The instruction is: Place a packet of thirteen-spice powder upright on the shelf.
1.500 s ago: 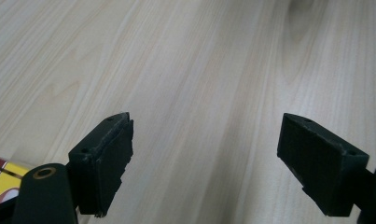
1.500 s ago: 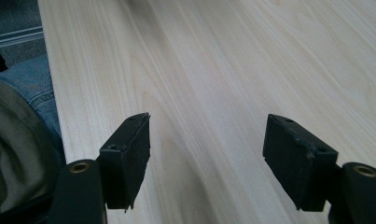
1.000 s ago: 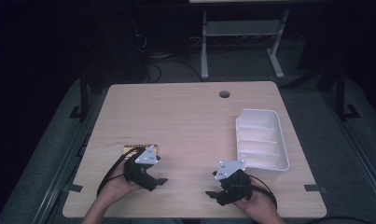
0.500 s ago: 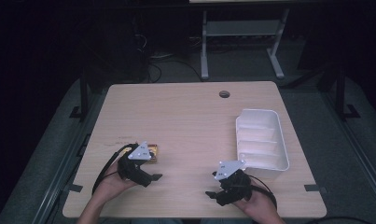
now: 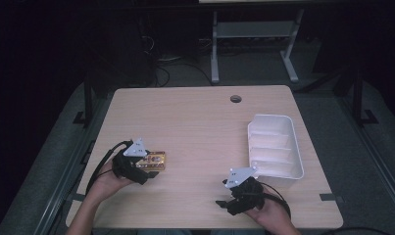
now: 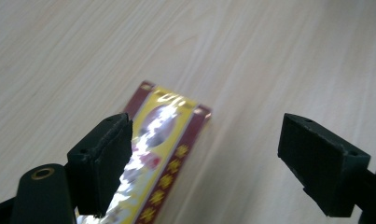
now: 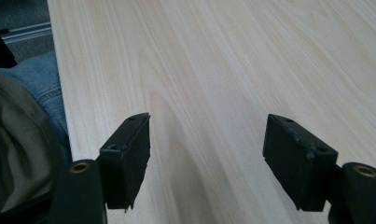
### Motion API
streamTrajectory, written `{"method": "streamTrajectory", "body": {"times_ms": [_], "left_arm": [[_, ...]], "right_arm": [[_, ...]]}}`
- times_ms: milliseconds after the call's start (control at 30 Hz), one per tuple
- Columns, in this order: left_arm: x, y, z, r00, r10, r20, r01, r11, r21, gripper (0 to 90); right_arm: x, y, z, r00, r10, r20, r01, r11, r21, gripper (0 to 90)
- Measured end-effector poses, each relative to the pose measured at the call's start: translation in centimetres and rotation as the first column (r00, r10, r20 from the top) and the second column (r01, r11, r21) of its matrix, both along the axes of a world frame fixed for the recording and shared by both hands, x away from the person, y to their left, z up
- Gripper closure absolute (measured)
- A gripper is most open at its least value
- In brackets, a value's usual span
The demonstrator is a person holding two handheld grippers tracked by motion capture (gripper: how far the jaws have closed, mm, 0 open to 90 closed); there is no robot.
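A shiny yellow and dark red snack packet lies flat on the wooden table at the front left. My left gripper is at the packet's near end and stands open. In the left gripper view, the packet lies on the table beside the left jaw, partly inside the gap, and the left gripper is not closed on it. My right gripper rests at the front right, pointing left. It is the right gripper that stands open over bare wood.
A white ribbed tray stands at the right side of the table, just beyond the right hand. A round cable hole sits near the far edge. The table's near edge and a person's jeans lie to the left of the right gripper's jaws.
My left gripper has shifted left and turned, so the packet now lies in front of its open jaws. The right gripper has stayed where it was.
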State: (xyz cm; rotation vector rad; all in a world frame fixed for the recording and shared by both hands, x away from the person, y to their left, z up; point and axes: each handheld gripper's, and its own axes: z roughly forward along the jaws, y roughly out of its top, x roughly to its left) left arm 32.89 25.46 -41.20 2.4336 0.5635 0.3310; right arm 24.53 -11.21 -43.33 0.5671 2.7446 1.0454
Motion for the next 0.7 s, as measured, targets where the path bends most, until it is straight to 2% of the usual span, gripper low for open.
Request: {"method": "streamTrajectory", "body": {"times_ms": [133, 167, 200, 267, 300, 367, 400, 433, 500, 700], "left_arm": [[1.2, 0.7, 0.2, 1.0, 0.002, -0.004, -0.002, 0.9997, 0.025, 17.2], [1.8, 0.8, 0.2, 0.9999, -0.011, 0.006, 0.011, 0.9994, 0.034, 17.1], [1.8, 0.8, 0.2, 0.9999, -0.011, 0.006, 0.011, 0.9994, 0.034, 16.6], [2.5, 1.0, -0.1, 0.9994, -0.033, -0.009, 0.033, 0.9982, 0.05, 15.1], [3.0, 1.0, -0.4, 0.998, -0.061, -0.019, 0.063, 0.9944, 0.085, 15.2], [3.2, 1.1, -0.6, 0.9973, -0.07, -0.022, 0.072, 0.993, 0.094, 15.4], [3.7, 1.2, -1.0, 0.9967, -0.072, -0.038, 0.076, 0.9908, 0.112, 15.4], [3.7, 1.2, -1.0, 0.9967, -0.072, -0.038, 0.076, 0.9908, 0.112, 15.4], [3.9, 1.3, -1.5, 0.9974, -0.062, -0.038, 0.067, 0.9873, 0.144, 15.3], [4.3, 1.5, -2.2, 0.9949, -0.066, -0.076, 0.078, 0.9847, 0.156, 15.4]], "right_arm": [[-0.1, 0.0, 0.2, 1.0, 0.003, 0.007, -0.003, 1.0, 0.003, 31.2], [-0.1, 0.0, 0.2, 1.0, 0.003, 0.005, -0.003, 1.0, 0.003, 31.2], [-0.1, 0.0, 0.2, 1.0, 0.003, 0.005, -0.003, 1.0, 0.003, 31.2], [-0.1, 0.0, 0.2, 1.0, 0.007, 0.005, -0.007, 1.0, 0.002, 31.2], [-0.1, 0.1, 0.1, 1.0, 0.009, 0.003, -0.009, 1.0, 0.001, 31.2], [-0.1, 0.1, 0.1, 1.0, 0.01, 0.003, -0.01, 1.0, 0.001, 31.2], [-0.1, 0.1, 0.1, 0.9999, 0.011, 0.004, -0.011, 1.0, 0.0, 31.2], [-0.1, 0.1, 0.1, 0.9999, 0.011, 0.004, -0.011, 1.0, 0.0, 31.2], [-0.2, 0.1, 0.1, 1.0, 0.009, 0.003, -0.009, 1.0, -0.001, 31.2], [-0.2, 0.2, 0.1, 0.9999, 0.013, 0.002, -0.013, 1.0, -0.006, 31.2]]}}
